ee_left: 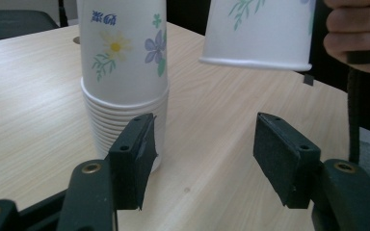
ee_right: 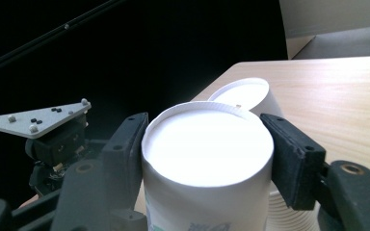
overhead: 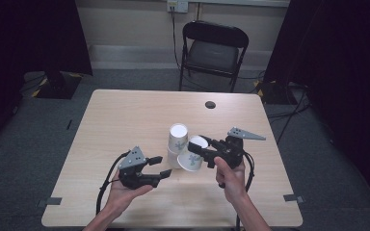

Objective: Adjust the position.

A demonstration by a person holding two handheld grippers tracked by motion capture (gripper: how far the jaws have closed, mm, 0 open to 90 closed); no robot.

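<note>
The right gripper point(overhead: 203, 146) has its fingers pinching one paper cup point(overhead: 191, 155), tilted and lifted off the desk point(overhead: 120, 115), just beside the cup stack point(overhead: 177, 143) near the desk's middle. The left gripper point(overhead: 157, 166) sits with fingers spread, empty, just left of the stack. Plenty of bare desk toward the far edge.

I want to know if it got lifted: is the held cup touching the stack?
Apart. The left gripper view shows the held cup hanging in the air beside the stack, with bare table plainly between them.
</note>
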